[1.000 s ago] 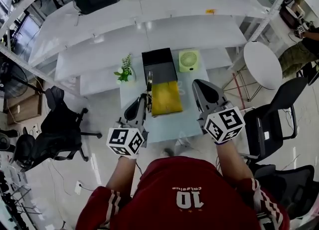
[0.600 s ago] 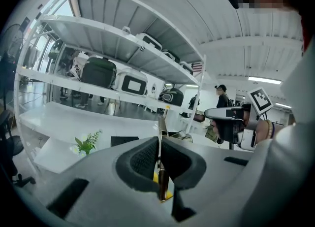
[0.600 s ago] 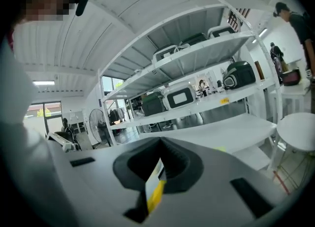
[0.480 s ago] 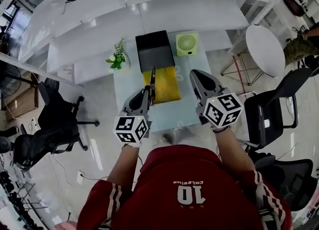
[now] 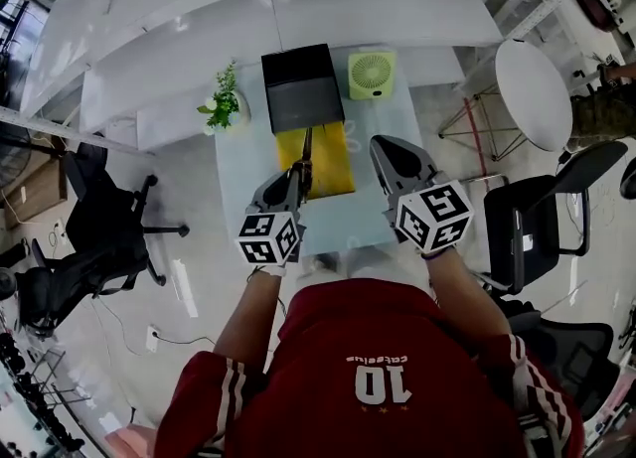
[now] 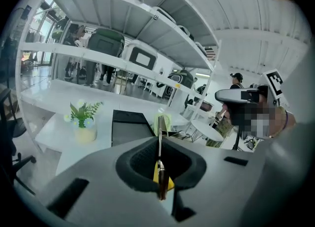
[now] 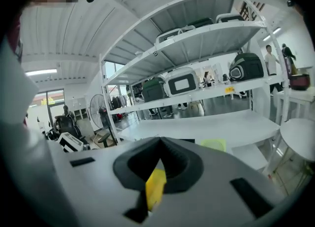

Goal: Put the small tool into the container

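Left gripper view: shows the small tool (image 6: 159, 158) pinched between the closed jaws of the left gripper (image 6: 160, 174), brown handle at the jaws, thin metal shaft running forward past the jaw tips. Lines the shaft up with the right edge of the black container (image 6: 129, 128) and the green fan (image 6: 165, 120) behind it.

In the head view, places the tool (image 5: 306, 153) over the yellow mat (image 5: 320, 166), tip near the front edge of the container (image 5: 301, 86), not inside it. Cannot tell height above the mat.

Sets the left gripper (image 5: 296, 180) over the left part of the table (image 5: 237, 183), forearm stretched forward, marker cube toward the body. Sets the right gripper (image 5: 384, 148) beside it at the right of the mat, apart from the tool.

In the right gripper view, shows jaws pressed together on nothing, with a strip of yellow mat visible through the opening behind the tips.

Hides the rear end of the tool handle behind the left gripper body. Shows the container only as a dark surface without detail. Places a potted plant (image 5: 223, 103) left of the container.
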Available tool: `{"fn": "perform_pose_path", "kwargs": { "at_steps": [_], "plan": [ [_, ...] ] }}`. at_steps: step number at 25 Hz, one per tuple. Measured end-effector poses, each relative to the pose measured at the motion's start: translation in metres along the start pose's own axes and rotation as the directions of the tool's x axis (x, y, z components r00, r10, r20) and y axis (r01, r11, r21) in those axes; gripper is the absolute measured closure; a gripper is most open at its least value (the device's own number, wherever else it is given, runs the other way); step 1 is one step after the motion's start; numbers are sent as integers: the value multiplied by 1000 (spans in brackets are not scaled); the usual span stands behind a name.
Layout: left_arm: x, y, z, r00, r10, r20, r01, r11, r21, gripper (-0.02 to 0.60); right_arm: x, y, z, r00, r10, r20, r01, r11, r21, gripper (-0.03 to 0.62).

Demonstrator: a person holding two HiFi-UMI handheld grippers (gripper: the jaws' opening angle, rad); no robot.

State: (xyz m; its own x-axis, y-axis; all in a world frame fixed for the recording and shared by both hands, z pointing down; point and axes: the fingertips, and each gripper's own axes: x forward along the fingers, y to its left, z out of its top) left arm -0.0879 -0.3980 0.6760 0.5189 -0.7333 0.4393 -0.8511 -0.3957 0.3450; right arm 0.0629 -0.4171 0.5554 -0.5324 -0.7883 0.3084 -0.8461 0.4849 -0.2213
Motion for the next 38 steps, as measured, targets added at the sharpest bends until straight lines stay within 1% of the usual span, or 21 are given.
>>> {"fn": "perform_pose_path", "kwargs": {
  "at_steps": [6, 18, 27, 33, 38],
  "plan": [
    [31, 9, -26, 998, 6, -61, -13, 994, -105, 571, 16, -7, -17, 999, 24, -49, -24, 1000, -10, 588],
    [75, 24, -65, 988, 41, -149, -70, 979, -192, 570, 34, -24, -29, 994, 71, -87, -73, 997, -20, 588],
    [98, 33, -84, 977, 60, -205, -109, 966, -233, 569, 42, -36, -39, 989, 85, -120, -88, 996, -21, 588],
    [112, 41, -99, 958, 71, -278, -143, 959, -246, 569, 42, -41, -41, 989, 84, -123, -88, 996, -20, 588],
    [123, 46, -106, 950, 86, -301, -167, 953, -254, 569, 41, -50, -44, 989, 73, -131, -75, 997, -12, 588]
  ]
}}
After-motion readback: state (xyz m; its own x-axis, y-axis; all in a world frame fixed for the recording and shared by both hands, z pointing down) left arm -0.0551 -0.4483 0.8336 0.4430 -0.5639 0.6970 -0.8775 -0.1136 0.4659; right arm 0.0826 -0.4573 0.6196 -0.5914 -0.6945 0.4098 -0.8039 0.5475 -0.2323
